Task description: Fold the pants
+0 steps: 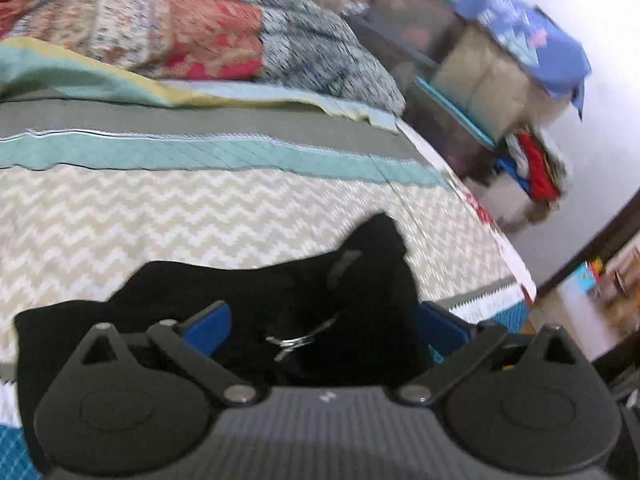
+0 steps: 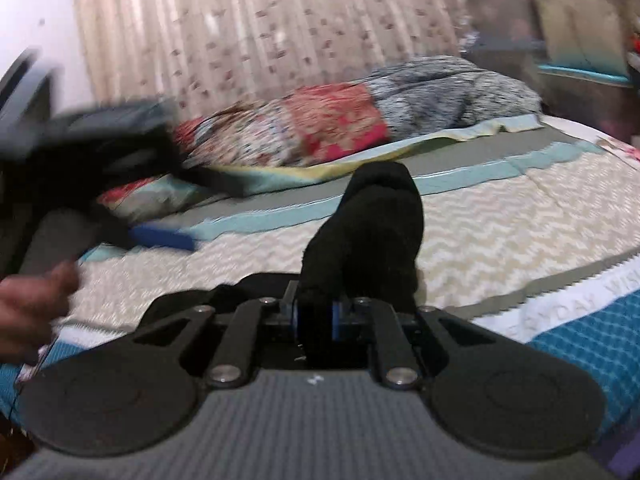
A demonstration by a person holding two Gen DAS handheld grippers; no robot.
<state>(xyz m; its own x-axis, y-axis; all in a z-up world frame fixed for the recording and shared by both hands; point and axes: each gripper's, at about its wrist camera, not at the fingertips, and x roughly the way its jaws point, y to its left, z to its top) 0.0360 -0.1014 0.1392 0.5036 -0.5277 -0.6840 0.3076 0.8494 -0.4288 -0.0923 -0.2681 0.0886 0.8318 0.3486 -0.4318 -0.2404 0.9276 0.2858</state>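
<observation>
The black pants lie bunched on the bed's chevron cover, right in front of my left gripper. Its blue pads stand wide apart with cloth and a metal clasp between them. My right gripper is shut on a fold of the black pants, which rises in a hump just beyond the fingers. In the right wrist view the left gripper shows blurred at the left, with a hand below it.
A patchwork quilt and pillows lie at the bed's head. Shelves with folded cloth stand past the bed's right edge. A flowered curtain hangs behind the bed.
</observation>
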